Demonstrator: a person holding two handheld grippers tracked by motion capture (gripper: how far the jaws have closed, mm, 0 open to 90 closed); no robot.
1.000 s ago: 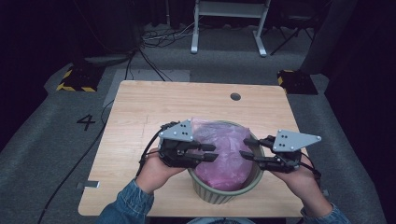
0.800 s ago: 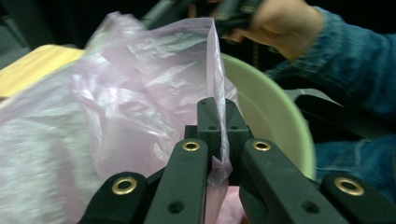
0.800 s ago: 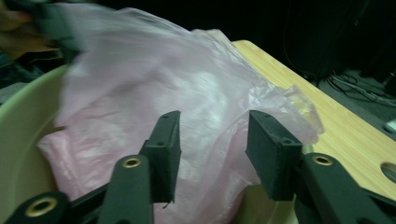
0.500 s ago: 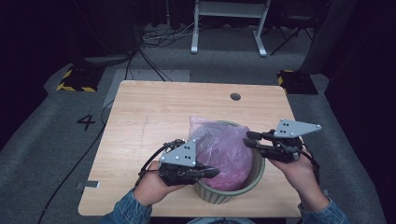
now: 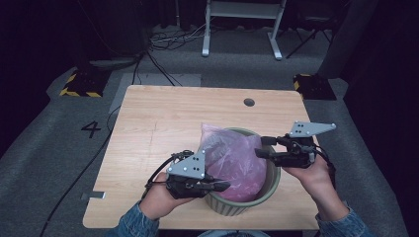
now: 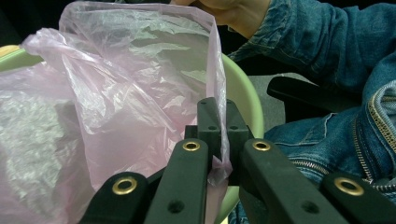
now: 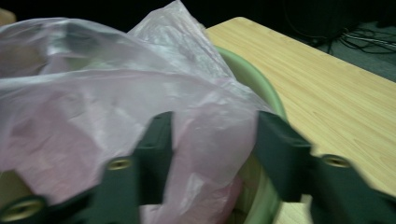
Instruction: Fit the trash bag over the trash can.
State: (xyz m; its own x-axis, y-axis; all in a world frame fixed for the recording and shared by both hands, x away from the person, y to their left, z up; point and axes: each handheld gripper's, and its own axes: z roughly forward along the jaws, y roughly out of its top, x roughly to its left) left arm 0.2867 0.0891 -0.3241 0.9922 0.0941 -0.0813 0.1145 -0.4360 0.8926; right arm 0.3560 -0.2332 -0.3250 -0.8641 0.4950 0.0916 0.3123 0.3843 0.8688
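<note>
A pale green bin [image 5: 233,205] stands on the wooden table [image 5: 168,118], near its front edge. A thin pink plastic bag [image 5: 232,159] lines and overflows it. My left gripper [image 5: 221,186] sits at the bin's near-left rim, shut on the bag's edge. In the left gripper view the film [image 6: 116,93] is pinched between the closed jaws of the left gripper [image 6: 218,119], with the rim [image 6: 243,95] just behind. My right gripper [image 5: 262,147] reaches over the right rim. Its jaws have just been closing and stand apart, the right gripper [image 7: 212,137] straddling bag film [image 7: 93,93] beside the rim [image 7: 264,91].
Bare tabletop [image 7: 336,93] stretches behind and to the left of the bin, with a round hole [image 5: 249,102] near the far edge. A denim sleeve [image 6: 327,46] lies close behind the bin. A metal frame [image 5: 242,24] and cables are on the floor beyond the table.
My left gripper has pulled back from over the bin to its near-left rim, drawing the bag's edge along. The bag now stands up higher at the back. My right gripper shifted slightly farther along the right rim.
</note>
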